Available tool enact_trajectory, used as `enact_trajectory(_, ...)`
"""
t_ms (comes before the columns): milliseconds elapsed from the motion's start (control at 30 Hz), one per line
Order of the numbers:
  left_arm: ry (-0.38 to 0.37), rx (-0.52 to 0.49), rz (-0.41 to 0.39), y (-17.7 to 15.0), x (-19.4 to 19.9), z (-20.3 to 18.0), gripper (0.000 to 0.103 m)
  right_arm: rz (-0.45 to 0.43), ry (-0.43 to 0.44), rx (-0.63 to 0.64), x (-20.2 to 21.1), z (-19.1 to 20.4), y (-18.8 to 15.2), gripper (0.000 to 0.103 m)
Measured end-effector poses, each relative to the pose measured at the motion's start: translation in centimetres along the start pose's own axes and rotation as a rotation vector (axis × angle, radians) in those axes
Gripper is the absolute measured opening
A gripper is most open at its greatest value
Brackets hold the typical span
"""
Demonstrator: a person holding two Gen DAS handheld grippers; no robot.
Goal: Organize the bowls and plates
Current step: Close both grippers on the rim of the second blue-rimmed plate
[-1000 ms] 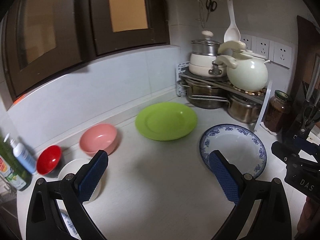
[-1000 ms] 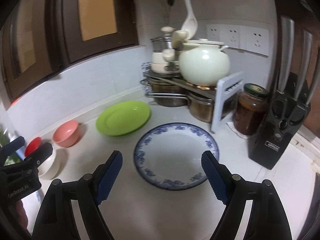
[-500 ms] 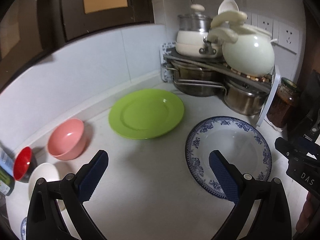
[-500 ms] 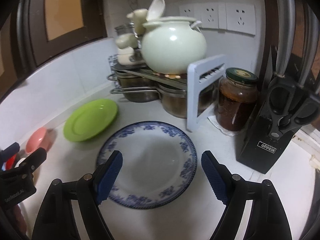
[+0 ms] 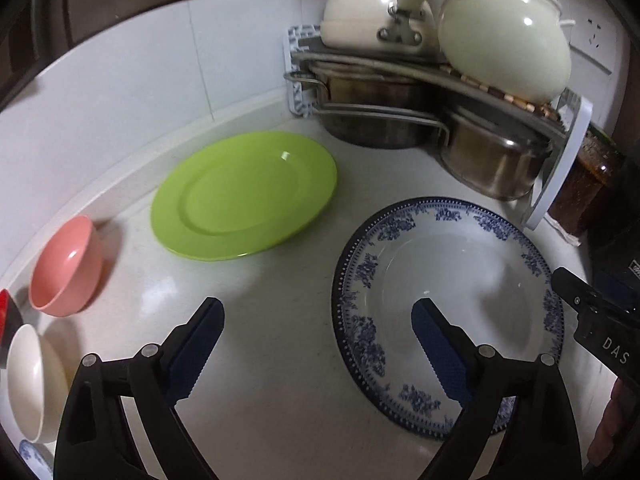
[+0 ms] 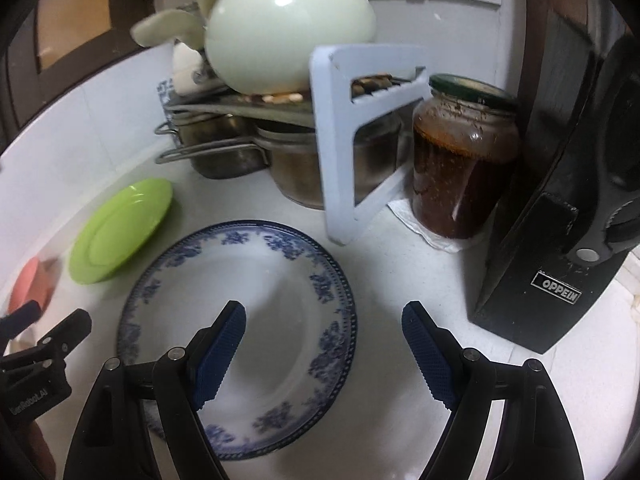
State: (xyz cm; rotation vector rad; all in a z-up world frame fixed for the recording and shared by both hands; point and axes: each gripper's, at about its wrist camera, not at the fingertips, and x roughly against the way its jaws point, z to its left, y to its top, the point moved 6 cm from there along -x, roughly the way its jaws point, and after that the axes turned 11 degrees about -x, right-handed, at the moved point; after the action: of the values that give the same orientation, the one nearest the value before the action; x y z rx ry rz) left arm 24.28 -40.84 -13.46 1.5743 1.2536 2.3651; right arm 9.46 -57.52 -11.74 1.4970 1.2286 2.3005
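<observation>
Nothing looks sorted yet. The blue-patterned plate (image 5: pixel 448 304) lies at 3 o'clock, the green plate (image 5: pixel 244 194) at 11, and the pink bowl (image 5: pixel 66 266) and white bowl (image 5: pixel 34 380) at 9. The left gripper (image 5: pixel 318 322) is narrowing, empty; the right gripper (image 6: pixel 324 320) gapes, empty.

Dim indoor light; glare on green plate (image 5: pixel 244 196), kettle (image 6: pixel 288 24); motion blur, dark fisheye corners.

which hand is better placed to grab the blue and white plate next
Probably right. The right gripper has its open jaws straddling the near right rim of the blue and white plate. The left gripper, jaws closing on nothing, sits mostly over bare counter.
</observation>
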Motion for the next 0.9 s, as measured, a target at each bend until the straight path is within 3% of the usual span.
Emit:
enact_trajectory(300,-0.03,0.0,0.041,0.4,-2.3,-0.8,0.087,0.05,-0.022,-0.017,-3.4,-1.1,-0.3,0.075)
enact_trajectory(633,-0.073,0.009,0.089,0.0,-4.2,-1.3,0.061,0.093,-0.015,-0.024,-5.3,-1.2,-0.6,0.068)
enact_trajectory(900,-0.119,0.019,0.112,-0.1,-4.9,-1.8,0.048,0.113,-0.016,-0.019,-6.2,-1.1,-0.7,0.059)
